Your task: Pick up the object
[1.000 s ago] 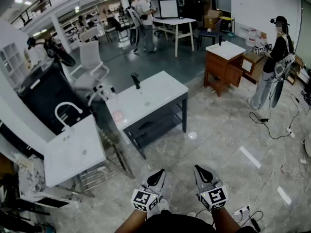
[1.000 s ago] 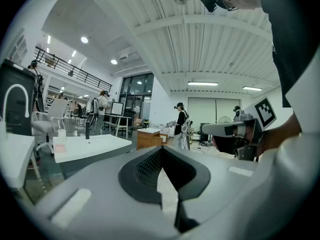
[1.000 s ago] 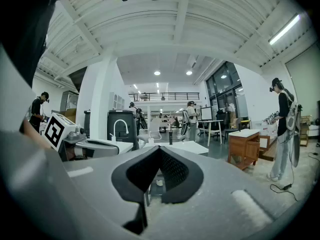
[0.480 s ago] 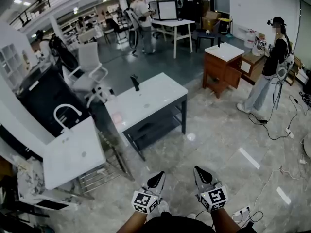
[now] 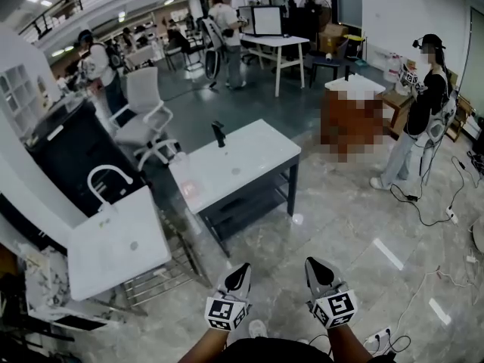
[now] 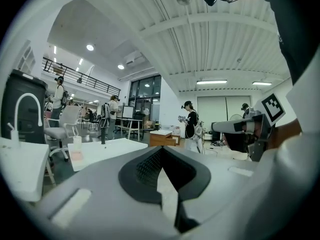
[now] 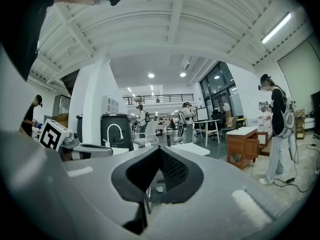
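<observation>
Holding the left gripper [image 5: 240, 269] low and close to the body, jaws pressed together, nothing between them; same for the right gripper [image 5: 314, 265] just beside it, jaws together and empty; marker cubes facing up on both. Looking out across the marble floor [image 5: 340, 210] to a white-topped table [image 5: 257, 153] on a dark frame, well apart from both grippers; on its near left corner, a pale pink cup [image 5: 186, 186], upright, the only loose thing up there and so taken as the object; at the far edge, a black faucet [image 5: 219, 133], upright. Confirmed in the left gripper view: same cup on the table's corner, far beyond the closed tips. Off to the left, a white sink unit [image 5: 121, 240] with an arched white tap [image 5: 106, 180]; off to the right, a person [image 5: 423, 104] standing, cables trailing by the feet.
</observation>
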{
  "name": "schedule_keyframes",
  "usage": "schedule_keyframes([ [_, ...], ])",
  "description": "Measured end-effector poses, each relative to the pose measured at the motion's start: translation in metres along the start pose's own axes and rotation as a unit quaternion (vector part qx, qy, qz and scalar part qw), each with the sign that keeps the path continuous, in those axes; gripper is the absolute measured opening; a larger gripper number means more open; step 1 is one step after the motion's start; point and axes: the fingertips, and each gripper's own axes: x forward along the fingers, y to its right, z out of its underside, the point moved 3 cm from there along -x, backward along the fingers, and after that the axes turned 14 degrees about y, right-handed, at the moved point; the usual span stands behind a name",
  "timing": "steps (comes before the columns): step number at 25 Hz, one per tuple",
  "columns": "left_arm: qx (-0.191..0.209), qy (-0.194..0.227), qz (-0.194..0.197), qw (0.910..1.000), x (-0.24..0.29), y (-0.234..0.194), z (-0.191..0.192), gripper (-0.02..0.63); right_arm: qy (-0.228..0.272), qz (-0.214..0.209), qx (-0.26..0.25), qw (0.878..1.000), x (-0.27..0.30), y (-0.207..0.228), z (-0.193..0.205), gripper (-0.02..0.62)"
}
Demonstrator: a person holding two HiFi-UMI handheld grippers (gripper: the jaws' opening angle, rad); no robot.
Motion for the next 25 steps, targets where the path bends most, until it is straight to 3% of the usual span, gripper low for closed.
schedule_keyframes([
  [10,-0.011,-0.004,-0.004,0.9999,-0.005,-0.058,0.003,0.02,0.009,0.002,-0.04,0.999,0.043,-0.025,0.003,0.003],
  [17,-0.018,-0.01,-0.003,0.9998,-0.008,-0.077,0.006,0.02,-0.002,-0.001,-0.042,0.999,0.059,-0.041,0.011,0.003],
  [25,-0.019,-0.024,-0.006,0.9995,0.009,-0.088,0.017,0.02,-0.008,-0.004,-0.035,0.999,0.081,-0.03,0.027,0.003],
])
